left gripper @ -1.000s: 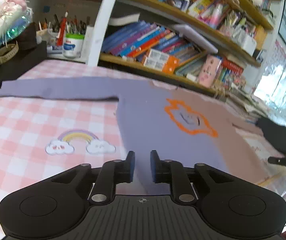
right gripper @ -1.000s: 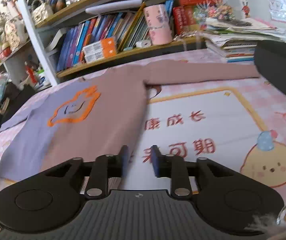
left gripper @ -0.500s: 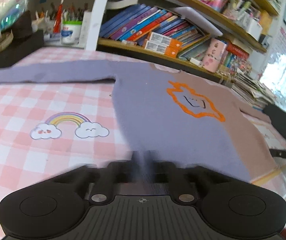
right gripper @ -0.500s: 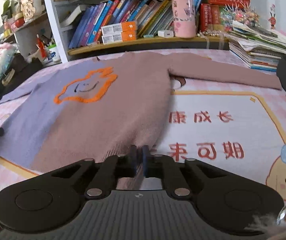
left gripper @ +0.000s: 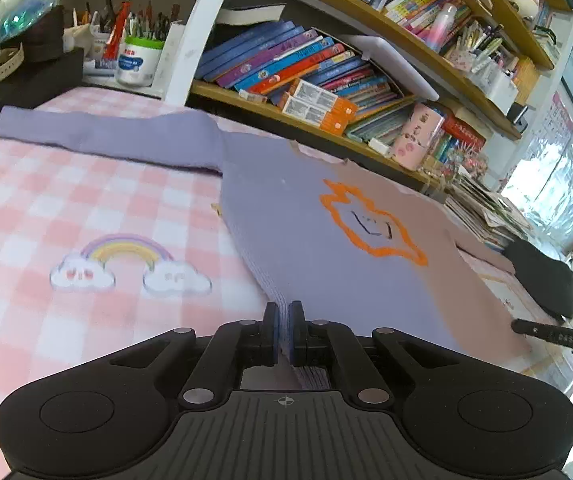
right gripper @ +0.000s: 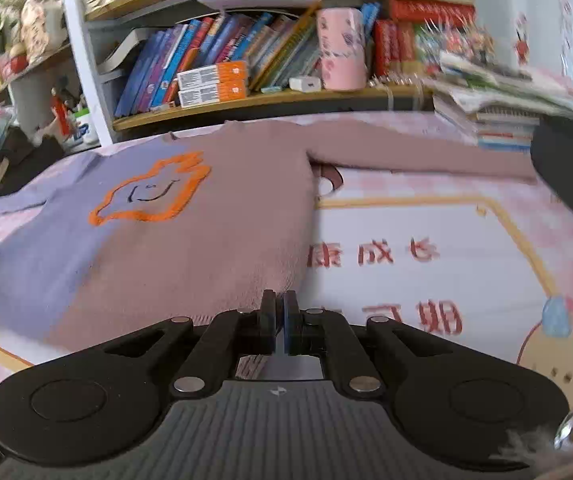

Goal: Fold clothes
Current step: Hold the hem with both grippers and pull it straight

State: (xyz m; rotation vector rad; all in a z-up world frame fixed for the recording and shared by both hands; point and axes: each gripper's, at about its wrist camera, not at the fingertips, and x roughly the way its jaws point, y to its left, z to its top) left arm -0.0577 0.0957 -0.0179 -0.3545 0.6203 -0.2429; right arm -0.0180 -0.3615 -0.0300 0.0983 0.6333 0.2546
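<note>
A sweater point(left gripper: 306, 240), half lilac and half dusty pink with an orange outlined figure on the chest, lies flat and face up on the pink checked cloth, sleeves spread to both sides. My left gripper point(left gripper: 283, 328) is shut on the lilac corner of its bottom hem. My right gripper point(right gripper: 279, 320) is shut on the pink corner of the same hem; from this side the sweater point(right gripper: 190, 240) stretches away toward the shelves. The pinched fabric shows between each pair of pads.
Low shelves of books point(left gripper: 306, 68) run along the table's far edge. A black bag point(right gripper: 570, 176) lies on the right sleeve end beside stacked papers. Dark items point(left gripper: 26, 64) and a pen tub point(left gripper: 138, 60) stand at the far left. A hand holds the other gripper point(left gripper: 558, 336).
Both grippers went from open to shut, each closing on a hem corner of the sweater. Both have drawn in lower and closer to the hem edge.
</note>
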